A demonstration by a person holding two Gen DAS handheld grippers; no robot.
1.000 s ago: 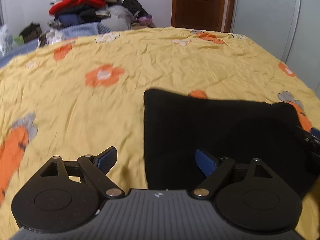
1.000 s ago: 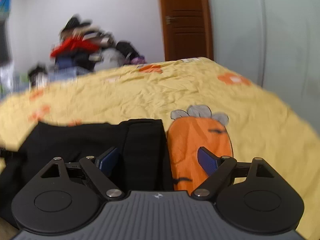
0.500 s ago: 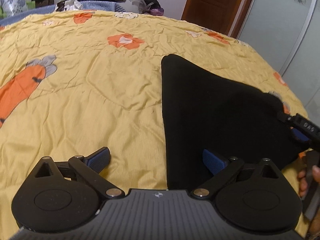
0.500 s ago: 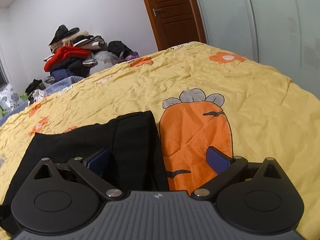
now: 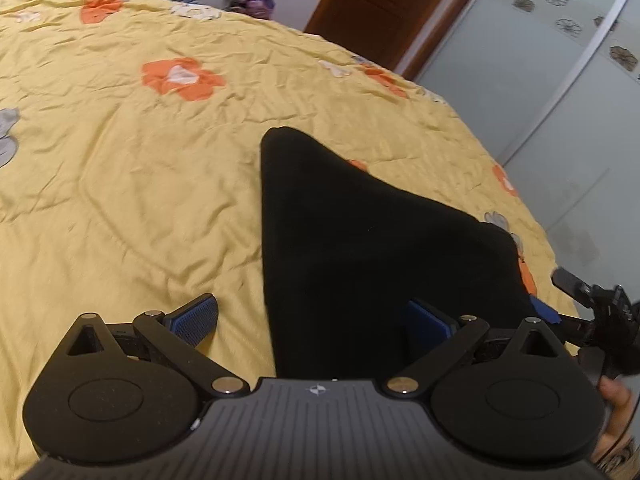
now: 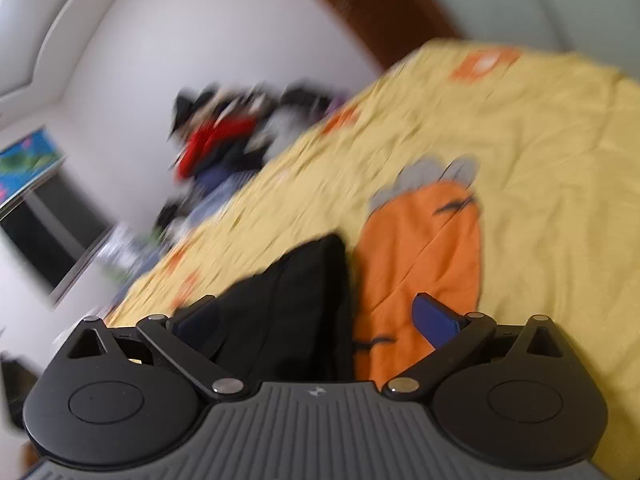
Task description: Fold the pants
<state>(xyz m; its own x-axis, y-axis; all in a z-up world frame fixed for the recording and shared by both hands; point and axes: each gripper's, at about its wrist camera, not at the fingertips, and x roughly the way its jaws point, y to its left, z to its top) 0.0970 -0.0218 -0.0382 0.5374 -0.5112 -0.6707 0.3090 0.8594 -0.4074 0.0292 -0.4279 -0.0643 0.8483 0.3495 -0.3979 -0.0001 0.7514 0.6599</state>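
Black pants (image 5: pixel 360 248) lie on the bed's yellow quilt (image 5: pixel 132 184), already a compact, flat, multi-layer bundle; from the left wrist view it reads as a rough triangle, apex at 12 o'clock, base toward the camera. No loose leg or waistband trails out that I can see.

Left tongs (image 5: pixel 312 316): spread wide, holding nothing. Left pad sits over bare quilt at 9 o'clock of the bundle's near edge, right pad over the black cloth. Whether either pad touches the fabric, cannot tell.

Right tongs (image 6: pixel 316 316): also wide, empty. Frame is motion-blurred and tilted. Pants (image 6: pixel 296 304) show between the pads on the left side, orange carrot print (image 6: pixel 420 264) just beside them at 3 o'clock. Layered edge visible, so at least one fold is stacked.

Judgement: folding looks mostly or fully done. Possibly left: one more fold to square the bundle, or just smoothing. Clothes pile (image 6: pixel 224 140) sits well apart at 11 o'clock.
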